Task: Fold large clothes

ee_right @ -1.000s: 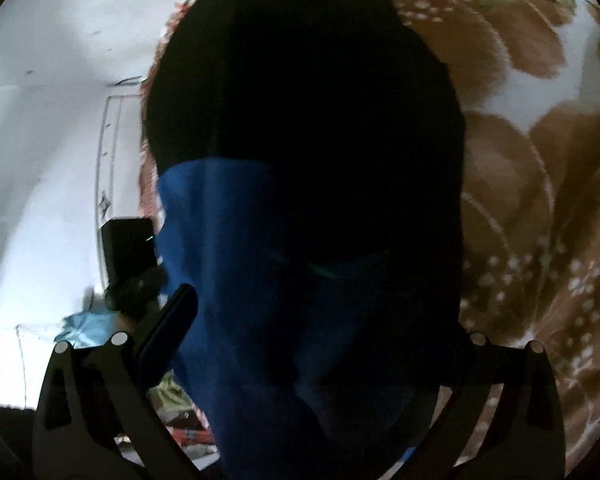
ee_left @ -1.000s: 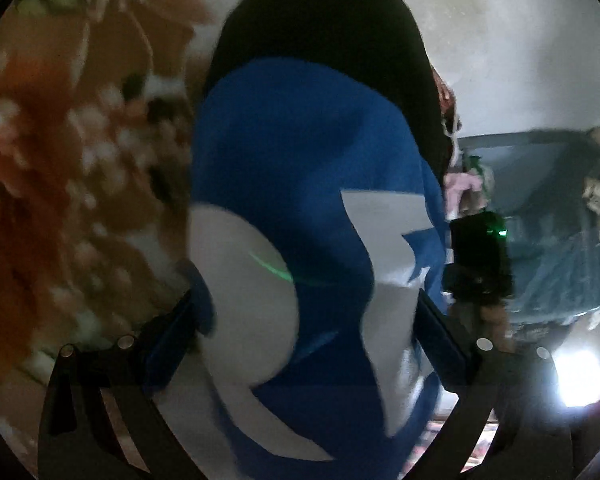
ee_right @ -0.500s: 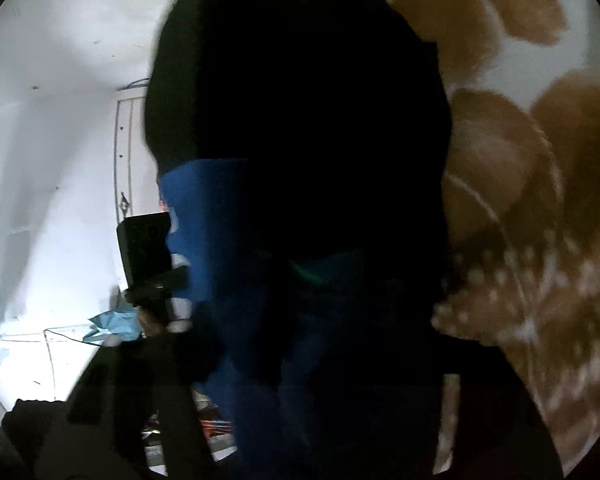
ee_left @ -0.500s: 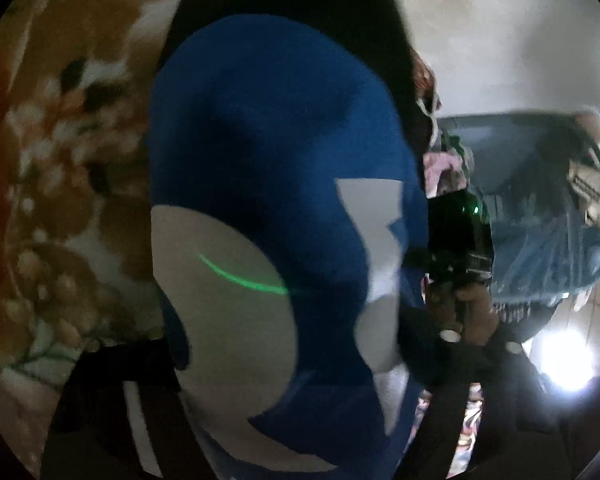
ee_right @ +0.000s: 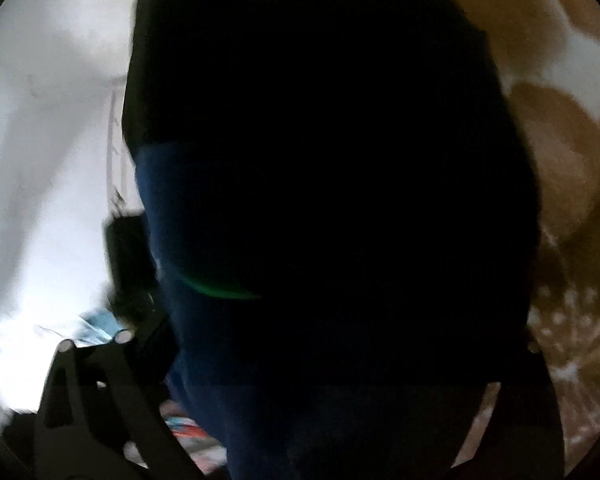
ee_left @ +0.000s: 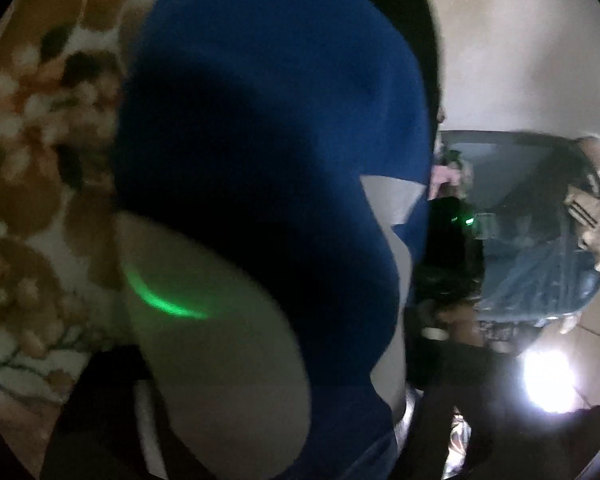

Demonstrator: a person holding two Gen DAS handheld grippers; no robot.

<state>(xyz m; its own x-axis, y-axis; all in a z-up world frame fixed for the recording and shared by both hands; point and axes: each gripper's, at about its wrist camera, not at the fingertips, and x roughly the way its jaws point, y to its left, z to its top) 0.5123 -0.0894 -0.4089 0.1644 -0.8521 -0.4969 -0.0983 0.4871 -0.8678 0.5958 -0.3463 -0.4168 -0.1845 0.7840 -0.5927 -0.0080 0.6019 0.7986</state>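
A large garment (ee_left: pixel 280 120) in blue, white and black fills the left wrist view and lies on a floral blanket (ee_left: pixel 40 160). My left gripper (ee_left: pixel 268 360) straddles its blue and white end. Its jaws are closing with the cloth between them, and the pads are hidden by blur and shadow. In the right wrist view the same garment (ee_right: pixel 340 160) looks almost black with a blue band at the left. My right gripper (ee_right: pixel 320 344) straddles it with jaws opening. Its left finger (ee_right: pixel 116 360) stands clear of the cloth edge.
The brown floral blanket (ee_right: pixel 560 140) spreads to the right. A pale wall (ee_left: pixel 520 40) rises beyond the bed edge, with a blue plastic-covered heap (ee_left: pixel 540 272) and a bright glare (ee_left: pixel 548 380) below it. A hand holds the other gripper (ee_left: pixel 452 248) beside the garment.
Both grippers have pushed forward over the garment, which now fills more of each view. The left fingers have drawn inward. The right fingers drew in, then spread again.
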